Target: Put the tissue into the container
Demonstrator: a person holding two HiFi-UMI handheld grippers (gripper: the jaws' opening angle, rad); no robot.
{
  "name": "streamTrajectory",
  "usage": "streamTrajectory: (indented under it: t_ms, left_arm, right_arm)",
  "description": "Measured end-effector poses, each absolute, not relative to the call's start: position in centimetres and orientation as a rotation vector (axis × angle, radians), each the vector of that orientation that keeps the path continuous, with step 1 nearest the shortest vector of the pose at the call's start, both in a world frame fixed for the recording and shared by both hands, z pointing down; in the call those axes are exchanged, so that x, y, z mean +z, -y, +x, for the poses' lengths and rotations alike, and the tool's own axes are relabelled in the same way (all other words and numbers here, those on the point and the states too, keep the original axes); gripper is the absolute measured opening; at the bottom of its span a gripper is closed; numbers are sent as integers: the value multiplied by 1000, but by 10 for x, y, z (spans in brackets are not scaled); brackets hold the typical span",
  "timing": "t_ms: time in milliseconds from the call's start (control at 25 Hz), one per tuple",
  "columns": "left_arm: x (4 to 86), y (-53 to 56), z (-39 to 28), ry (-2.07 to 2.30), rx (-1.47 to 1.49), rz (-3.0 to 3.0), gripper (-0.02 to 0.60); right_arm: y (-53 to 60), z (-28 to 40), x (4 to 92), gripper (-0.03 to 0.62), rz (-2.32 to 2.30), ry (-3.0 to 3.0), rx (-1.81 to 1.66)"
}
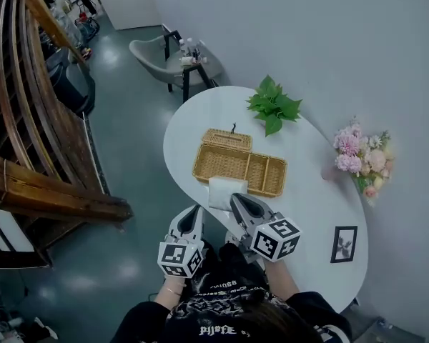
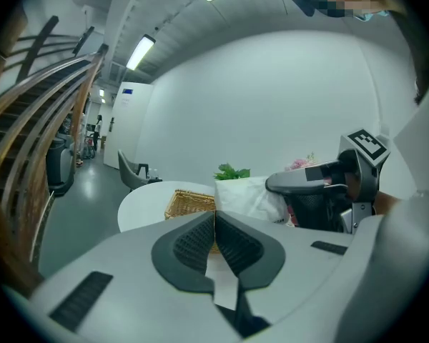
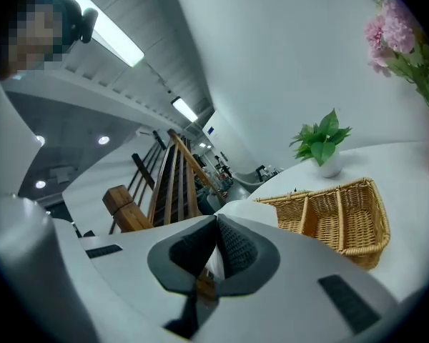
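Note:
A white tissue pack [image 1: 222,190] hangs at the near edge of the white table [image 1: 314,191], just in front of the wicker basket [image 1: 236,164]. My right gripper [image 1: 234,197] is shut on the pack's right side. In the right gripper view the tissue [image 3: 252,207] shows white between and beyond the closed jaws of the right gripper [image 3: 216,224], with the basket [image 3: 343,216] ahead to the right. My left gripper [image 1: 195,209] hovers off the table's edge to the left, shut and holding nothing. The left gripper view shows the left gripper [image 2: 214,216] closed, and the tissue [image 2: 243,195] beside the basket [image 2: 189,202].
The basket's compartments are bare, and its wicker lid [image 1: 227,138] lies behind it. A green plant [image 1: 274,106] stands at the table's far end, pink flowers [image 1: 361,156] at the right, a small framed picture [image 1: 343,243] near right. A wooden stair rail [image 1: 28,120] runs along the left.

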State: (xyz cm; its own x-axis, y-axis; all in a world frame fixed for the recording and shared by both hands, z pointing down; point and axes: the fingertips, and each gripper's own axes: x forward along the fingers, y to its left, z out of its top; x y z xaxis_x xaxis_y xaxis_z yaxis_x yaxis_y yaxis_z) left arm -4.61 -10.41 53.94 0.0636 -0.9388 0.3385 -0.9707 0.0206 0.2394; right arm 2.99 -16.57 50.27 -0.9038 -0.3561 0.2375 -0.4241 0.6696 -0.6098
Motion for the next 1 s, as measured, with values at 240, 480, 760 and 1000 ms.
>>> streamTrajectory:
  t_ms: [240, 480, 760, 1000]
  left_arm:
    - [537, 113, -53, 1892, 120, 1965, 26]
    - [530, 134, -77, 1863, 114, 2007, 26]
    - [526, 159, -114, 1841, 102, 2035, 26]
    - [527, 176, -133, 1815, 88, 2053, 26]
  right_arm:
    - [183, 30, 500, 26, 692, 2779, 1145]
    - [200, 13, 490, 25, 741, 2786, 1120]
    - [221, -12, 486, 25, 798, 2769, 1096]
    - [235, -29, 493, 25, 844, 2717, 1110]
